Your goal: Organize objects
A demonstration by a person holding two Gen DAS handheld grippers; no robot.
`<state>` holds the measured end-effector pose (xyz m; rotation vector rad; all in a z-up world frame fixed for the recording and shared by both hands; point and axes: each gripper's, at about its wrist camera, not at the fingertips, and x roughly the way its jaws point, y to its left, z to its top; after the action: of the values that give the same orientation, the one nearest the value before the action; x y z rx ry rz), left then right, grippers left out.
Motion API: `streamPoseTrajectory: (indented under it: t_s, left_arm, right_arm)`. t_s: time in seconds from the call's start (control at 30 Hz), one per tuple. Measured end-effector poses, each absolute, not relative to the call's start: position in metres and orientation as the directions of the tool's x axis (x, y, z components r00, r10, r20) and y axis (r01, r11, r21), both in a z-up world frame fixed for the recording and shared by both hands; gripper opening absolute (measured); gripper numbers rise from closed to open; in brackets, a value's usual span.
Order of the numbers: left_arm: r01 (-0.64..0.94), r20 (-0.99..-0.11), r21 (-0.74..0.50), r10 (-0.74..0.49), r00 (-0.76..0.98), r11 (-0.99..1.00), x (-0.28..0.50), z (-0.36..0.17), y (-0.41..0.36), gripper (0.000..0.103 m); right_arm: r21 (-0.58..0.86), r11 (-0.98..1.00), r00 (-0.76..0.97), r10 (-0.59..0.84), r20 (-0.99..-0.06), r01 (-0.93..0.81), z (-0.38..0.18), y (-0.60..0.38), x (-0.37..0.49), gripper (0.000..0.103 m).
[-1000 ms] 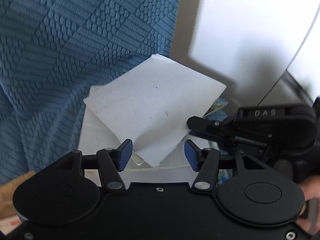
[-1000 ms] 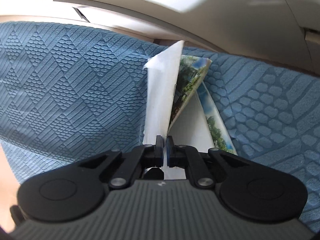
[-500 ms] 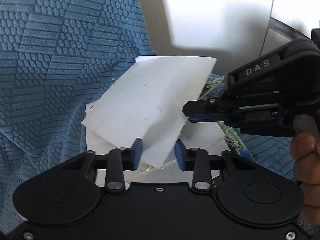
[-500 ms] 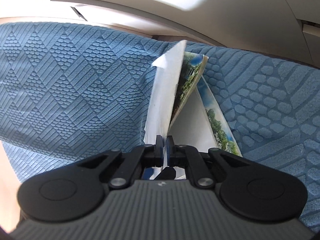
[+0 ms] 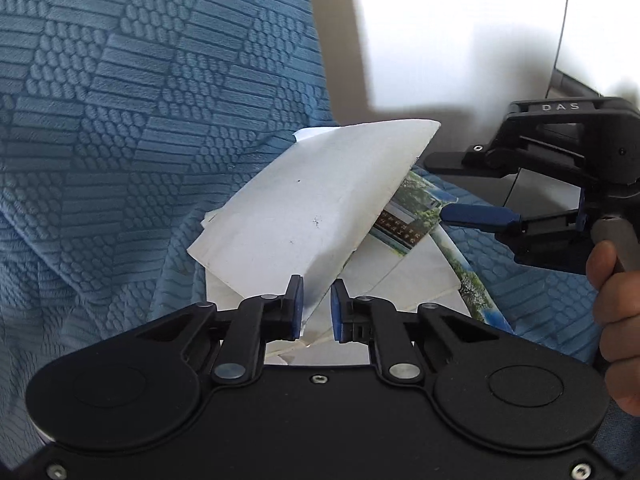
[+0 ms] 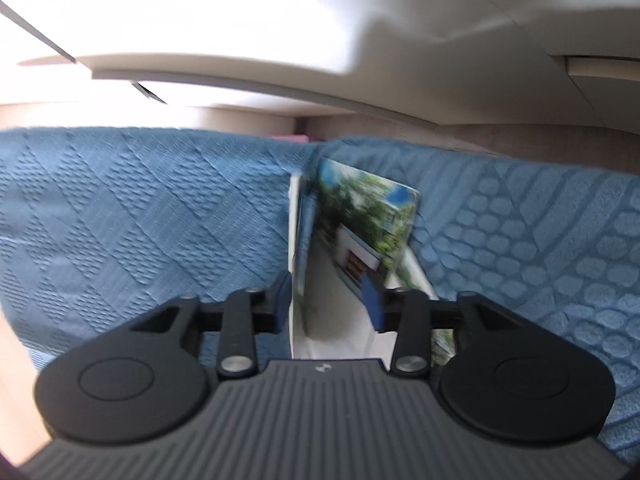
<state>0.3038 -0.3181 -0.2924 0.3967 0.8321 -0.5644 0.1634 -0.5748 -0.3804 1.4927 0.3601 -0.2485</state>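
STAGE: handover of card, sorting unfinished | LEFT: left gripper (image 5: 316, 308) jaws just closing, narrow gap, white card (image 5: 320, 204) corner between, not pinched | RIGHT: right gripper (image 6: 326, 300) jaws just opening, apart, photo card (image 6: 366, 220) released ahead | LEFT TO DO: stack cards on blue cover (image 5: 120, 120).

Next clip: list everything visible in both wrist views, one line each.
bedspread: one, blue, textured, under everything.
white card: one, white, raised on edge.
photo card: one, green-blue print, tilted beside the white card.
flat cards: white-backed, lying on the bedspread; count unclear.
wall panel: white, behind the bedspread.
left claw: black, blue pads; jaws just been closing, white card's corner between them, gap remaining.
right claw: black, blue pads; jaws just been opening, card edges between them.
hand: one, on the right claw's handle.
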Motion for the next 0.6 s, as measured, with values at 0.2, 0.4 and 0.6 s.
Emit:
streamPoseTrajectory:
  t_s: [0.2,0.4,0.6]
  left_arm:
    - [0.589,-0.771,0.091,-0.317,0.552,0.803,0.295,-0.280,-0.306,0.012]
    - [0.586,-0.770,0.102,-0.309,0.558,0.804,0.273,-0.273,-0.295,0.012]
    - [0.584,-0.764,0.125,-0.298,0.573,0.802,0.251,-0.270,-0.281,0.012]
  right_arm:
    - [0.948,0.053,0.946,0.062,-0.317,0.314,-0.379,-0.580,0.174,0.055]
    - [0.953,0.100,0.950,0.105,-0.295,0.285,-0.372,-0.572,0.173,0.055]
    - [0.939,0.170,0.939,0.120,-0.322,0.300,-0.366,-0.567,0.180,0.053]
